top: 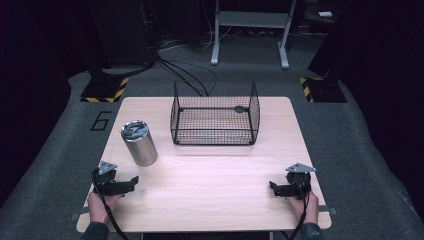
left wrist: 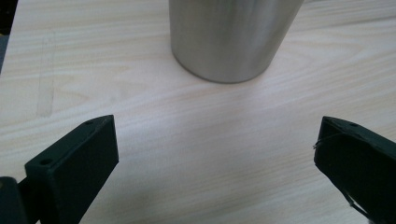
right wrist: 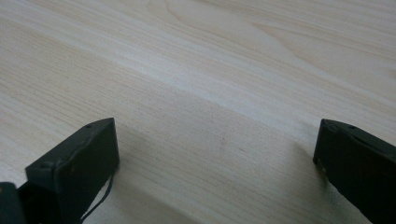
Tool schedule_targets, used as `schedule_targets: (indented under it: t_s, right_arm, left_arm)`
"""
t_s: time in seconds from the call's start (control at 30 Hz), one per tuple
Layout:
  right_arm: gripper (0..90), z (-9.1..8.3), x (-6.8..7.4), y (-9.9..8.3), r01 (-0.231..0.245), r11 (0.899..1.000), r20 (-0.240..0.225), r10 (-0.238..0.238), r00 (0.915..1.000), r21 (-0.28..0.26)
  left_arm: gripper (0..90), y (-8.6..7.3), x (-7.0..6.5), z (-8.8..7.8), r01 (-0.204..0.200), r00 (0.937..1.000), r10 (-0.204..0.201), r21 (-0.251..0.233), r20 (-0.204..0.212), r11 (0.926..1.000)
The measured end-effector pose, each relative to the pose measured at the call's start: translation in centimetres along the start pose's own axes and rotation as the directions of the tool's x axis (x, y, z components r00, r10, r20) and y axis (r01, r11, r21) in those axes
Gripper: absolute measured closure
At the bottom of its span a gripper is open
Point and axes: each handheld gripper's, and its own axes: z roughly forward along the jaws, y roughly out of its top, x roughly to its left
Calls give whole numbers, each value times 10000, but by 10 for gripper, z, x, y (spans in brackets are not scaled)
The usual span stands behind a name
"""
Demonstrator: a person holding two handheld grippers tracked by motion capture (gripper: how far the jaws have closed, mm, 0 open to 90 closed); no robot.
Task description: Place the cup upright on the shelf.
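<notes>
- Left gripper (top: 131,183) low over the near-left part of the table, jaws spread wide with nothing between them; same wide gap over bare wood in the left gripper view (left wrist: 217,154).
- Right gripper (top: 274,188) at the near-right, well apart from the other, jaws likewise released and empty; wide apart above the wood grain in the right gripper view (right wrist: 217,154).
- Light wooden table (top: 215,200), square with rounded corners, on grey carpet.
- Black wire basket (top: 215,115) at the far middle of the table, open-topped, nothing visible inside.
- Steel tumbler (top: 139,142) upright on the left side, between basket and left gripper, touching neither; dark lid on top. Lower wall and base of it (left wrist: 229,42) straight ahead of the left jaws, near but clear of them.
- Hands (top: 100,205) gripping each tool from the near edge, cables trailing back.
</notes>
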Motion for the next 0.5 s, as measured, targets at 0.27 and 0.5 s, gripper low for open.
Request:
schedule_targets:
  t_s: [0.27,0.5]
  right_arm:
    - [0,0,0,0,5,10000,0,-5,10000,-3]
    - [0,0,0,0,5,10000,-1,-5,10000,-6]
  left_arm:
    - [0,15,-1,-8,74,9999,-67,-449,145,9990]
    - [0,26,-2,-12,98,9997,-80,-797,222,9968]
